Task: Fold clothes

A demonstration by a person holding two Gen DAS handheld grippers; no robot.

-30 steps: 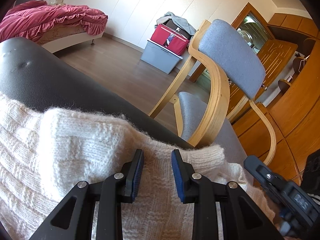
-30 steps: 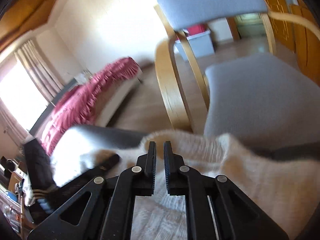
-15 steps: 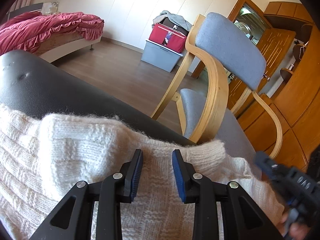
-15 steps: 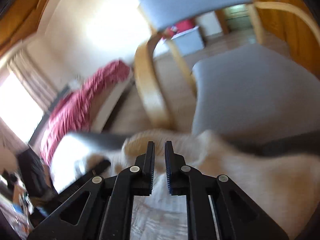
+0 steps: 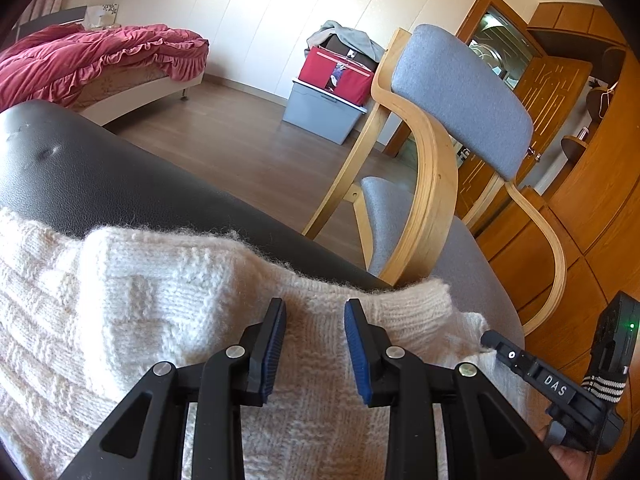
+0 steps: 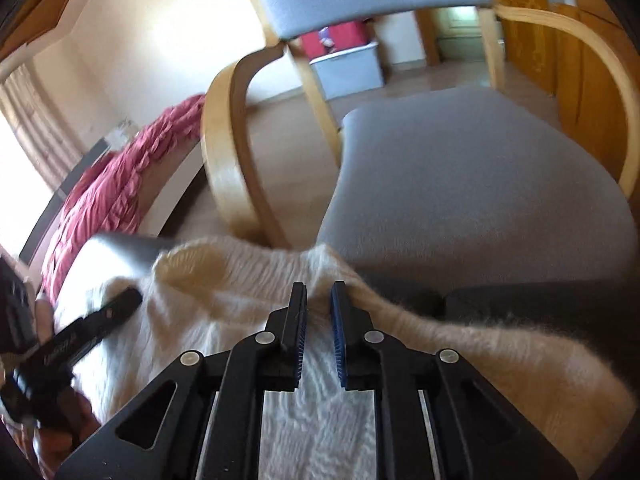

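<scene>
While my left gripper hovers where it was a second ago, jaws parted and nothing between them, the cream chunky-knit sweater lies under it on the black leather-look surface. What's new in this left wrist view: my right gripper has pushed in from the lower right and now touches the sweater's far corner, where a moment back it sat clear of the knit. The garment's long axis runs left to right across the frame, its folded edge facing the grey-cushioned bentwood chair.

Over to the right wrist view, blurry with motion. My right gripper has slid along the sweater to its raised far edge, jaws narrow, knit bunched between the tips; whether they truly pinch it, I can't tell. The left gripper rests over the knit at the left. Here the edge runs left to right, facing the chair. My read: I'm lining up a corner grab for the next fold.
</scene>
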